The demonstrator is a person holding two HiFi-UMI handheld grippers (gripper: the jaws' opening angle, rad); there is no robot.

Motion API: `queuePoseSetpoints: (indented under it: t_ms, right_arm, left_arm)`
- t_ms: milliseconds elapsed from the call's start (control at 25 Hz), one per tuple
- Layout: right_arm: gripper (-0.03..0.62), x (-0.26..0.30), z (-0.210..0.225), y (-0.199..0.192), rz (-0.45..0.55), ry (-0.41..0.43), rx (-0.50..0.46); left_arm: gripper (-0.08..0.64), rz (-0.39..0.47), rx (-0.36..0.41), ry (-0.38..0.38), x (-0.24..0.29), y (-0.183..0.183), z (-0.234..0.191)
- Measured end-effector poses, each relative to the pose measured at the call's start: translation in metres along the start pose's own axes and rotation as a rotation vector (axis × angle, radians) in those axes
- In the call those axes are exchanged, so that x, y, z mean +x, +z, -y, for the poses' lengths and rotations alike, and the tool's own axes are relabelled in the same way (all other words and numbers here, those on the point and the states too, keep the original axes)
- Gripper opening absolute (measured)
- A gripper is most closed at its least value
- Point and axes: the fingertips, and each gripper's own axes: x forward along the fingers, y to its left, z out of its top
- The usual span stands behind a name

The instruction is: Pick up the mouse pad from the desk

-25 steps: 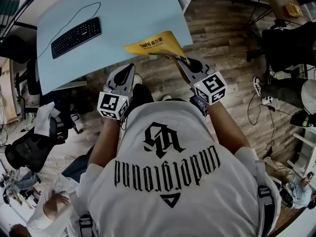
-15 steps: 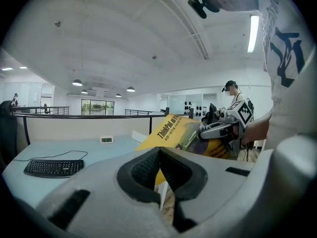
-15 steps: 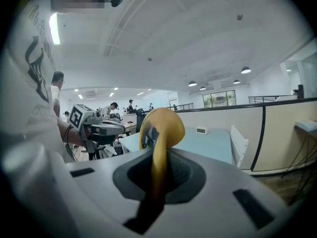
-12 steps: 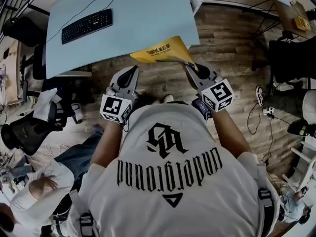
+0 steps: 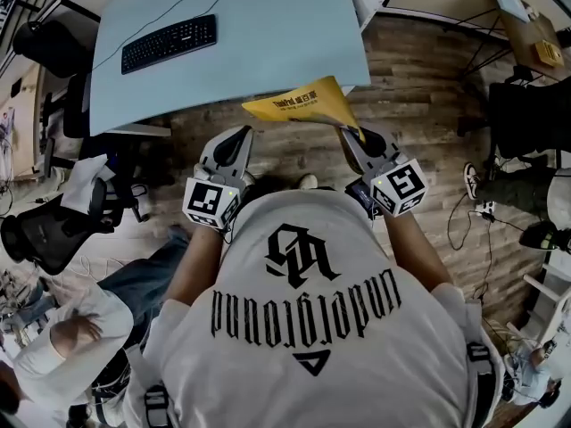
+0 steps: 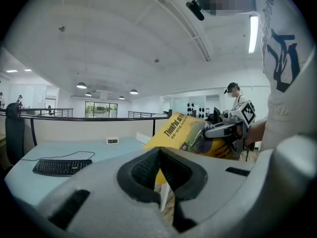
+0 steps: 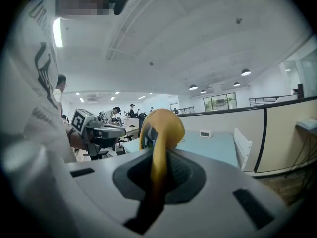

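Observation:
The yellow mouse pad hangs in the air just off the front edge of the light blue desk, above the wooden floor. My right gripper is shut on its near right corner; in the right gripper view the pad stands edge-on between the pads and curls over. My left gripper is to the left of the pad, apart from it, shut and holding nothing. In the left gripper view the pad and the right gripper show ahead to the right.
A black keyboard with its cable lies at the desk's left. A small clock stands at the desk's far side. A black office chair and a seated person are at the left. More desks and cables lie at the right.
Both grippers have drawn back from the desk and risen a little. The pad, which overlapped the desk's front edge, now hangs off it over the floor.

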Motion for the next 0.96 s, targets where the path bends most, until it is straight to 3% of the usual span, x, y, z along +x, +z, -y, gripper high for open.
queuePoseSetpoints:
  t_ms: [600,960]
  right_arm:
    - [0.023,0.008,-0.033,0.011,0.022,0.041,-0.032]
    - [0.023,0.000,-0.031,0.009,0.026,0.031,-0.034]
  left_arm:
    - [0.008,0.000,0.005,0.025,-0.028,0.003,-0.015]
    - [0.008,0.022,-0.008,0.026,-0.029,0.005,-0.009]
